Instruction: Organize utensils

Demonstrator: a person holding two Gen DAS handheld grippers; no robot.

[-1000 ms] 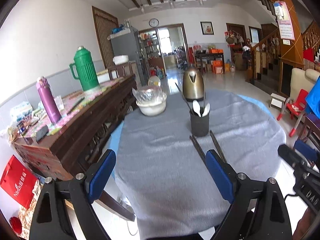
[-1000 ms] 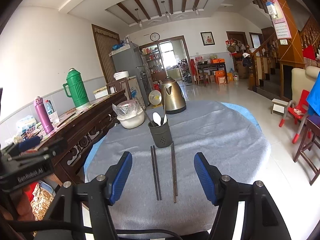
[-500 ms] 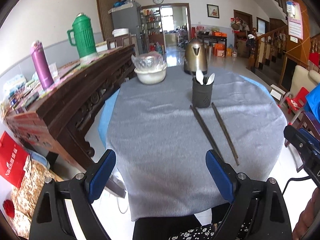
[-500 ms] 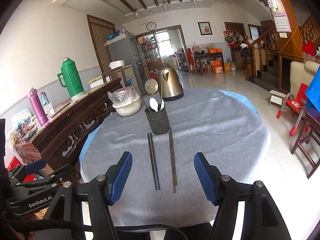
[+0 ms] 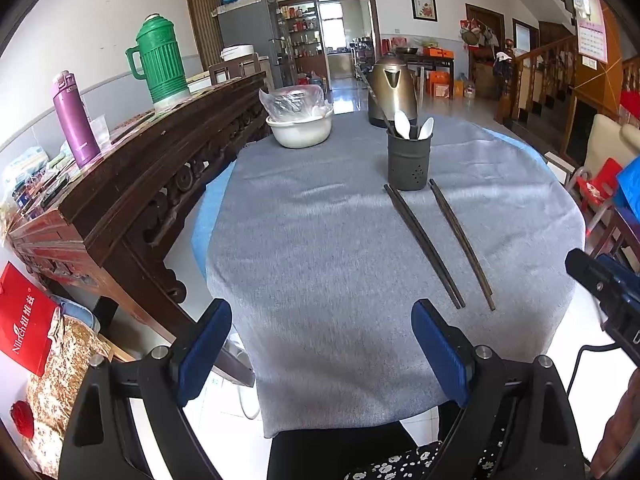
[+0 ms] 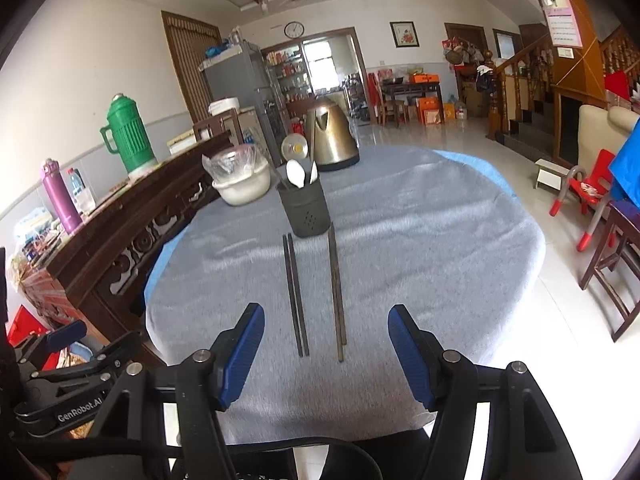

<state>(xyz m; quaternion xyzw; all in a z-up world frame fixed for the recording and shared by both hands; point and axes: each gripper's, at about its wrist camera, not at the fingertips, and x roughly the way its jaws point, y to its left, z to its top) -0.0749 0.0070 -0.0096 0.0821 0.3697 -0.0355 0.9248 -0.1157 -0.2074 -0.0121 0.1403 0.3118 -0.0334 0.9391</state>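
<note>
A dark utensil holder (image 5: 410,162) (image 6: 306,212) stands mid-table on the grey cloth (image 5: 320,260), with white spoons (image 5: 402,124) sticking out of it. In front of it lie dark chopsticks: a close pair (image 5: 424,246) (image 6: 296,292) and more to their right (image 5: 462,242) (image 6: 336,292). My left gripper (image 5: 322,344) hangs open over the near table edge, left of the chopsticks, with nothing between its fingers. My right gripper (image 6: 328,354) is open too, just short of the chopsticks' near ends. It shows at the right edge of the left wrist view (image 5: 608,292).
A brass kettle (image 5: 390,90) and a white bowl with a plastic bag (image 5: 300,128) stand at the far side of the table. A carved wooden sideboard (image 5: 140,200) with a green thermos (image 5: 160,64) and a purple bottle (image 5: 76,120) runs along the left. Chairs (image 6: 612,248) stand on the right.
Both grippers have sunk and tipped downward, so the table's near edge and the chopsticks show more fully. Neither pair of jaws has changed its width.
</note>
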